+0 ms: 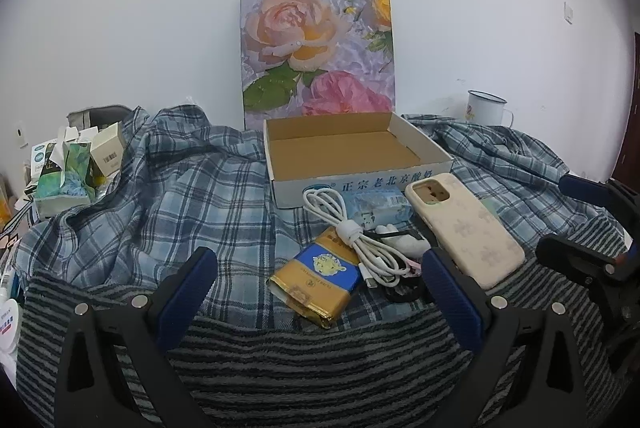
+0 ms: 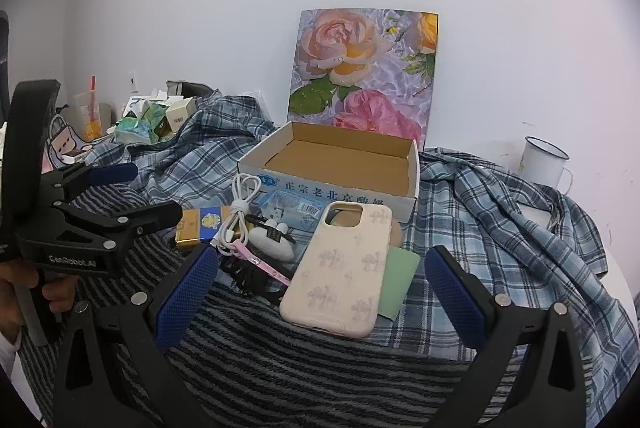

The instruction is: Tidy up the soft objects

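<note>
Grippers both spread wide, nothing held: left gripper hovers over the gold-and-blue packet, right gripper over the phone case. Cardboard box sits at 12 o'clock of the pile, open, nothing in it, on the plaid shirt. White cable lies bundled between packet and case, touching the packet. Green cloth pokes out under the case at its 3 o'clock. Flower picture leans on the wall behind the box. Mug well apart at 2 o'clock.
</note>
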`<action>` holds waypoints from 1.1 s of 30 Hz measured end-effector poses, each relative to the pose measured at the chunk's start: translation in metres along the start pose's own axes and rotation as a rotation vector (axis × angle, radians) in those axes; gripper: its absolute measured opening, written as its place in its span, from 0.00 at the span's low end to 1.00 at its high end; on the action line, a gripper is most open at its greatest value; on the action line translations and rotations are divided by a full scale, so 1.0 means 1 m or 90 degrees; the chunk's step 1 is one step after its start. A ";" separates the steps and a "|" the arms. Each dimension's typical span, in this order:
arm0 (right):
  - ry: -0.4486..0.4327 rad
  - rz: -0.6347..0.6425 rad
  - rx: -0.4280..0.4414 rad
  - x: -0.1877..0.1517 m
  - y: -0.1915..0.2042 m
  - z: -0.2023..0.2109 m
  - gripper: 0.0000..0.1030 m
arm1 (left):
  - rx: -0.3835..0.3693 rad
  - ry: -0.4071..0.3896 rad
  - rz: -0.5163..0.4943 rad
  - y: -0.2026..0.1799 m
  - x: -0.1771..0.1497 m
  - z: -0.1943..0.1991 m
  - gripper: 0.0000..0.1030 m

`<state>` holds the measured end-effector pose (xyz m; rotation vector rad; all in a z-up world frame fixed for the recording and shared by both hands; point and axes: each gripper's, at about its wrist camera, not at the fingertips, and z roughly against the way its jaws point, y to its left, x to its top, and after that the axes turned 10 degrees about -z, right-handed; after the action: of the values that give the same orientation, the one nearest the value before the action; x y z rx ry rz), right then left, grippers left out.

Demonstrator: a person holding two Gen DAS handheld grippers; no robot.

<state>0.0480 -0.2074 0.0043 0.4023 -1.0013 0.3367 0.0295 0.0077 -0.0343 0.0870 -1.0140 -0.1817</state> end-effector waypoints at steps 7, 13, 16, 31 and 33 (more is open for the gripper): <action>0.009 0.002 0.002 -0.001 0.002 -0.004 1.00 | 0.001 0.006 0.004 0.001 -0.002 -0.002 1.00; 0.008 -0.012 0.005 -0.001 -0.001 -0.004 1.00 | 0.003 0.008 0.004 0.002 -0.003 -0.003 1.00; 0.008 -0.012 0.004 -0.001 -0.002 -0.004 1.00 | 0.003 0.011 0.003 0.001 -0.003 -0.003 1.00; 0.013 -0.004 0.002 -0.001 0.000 -0.005 1.00 | 0.001 0.013 0.003 0.002 -0.003 -0.004 1.00; 0.013 -0.003 0.001 -0.001 0.000 -0.005 1.00 | 0.001 0.013 0.003 0.002 -0.003 -0.004 1.00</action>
<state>0.0510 -0.2049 0.0006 0.4023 -0.9791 0.3365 0.0316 0.0101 -0.0389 0.0872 -0.9947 -0.1749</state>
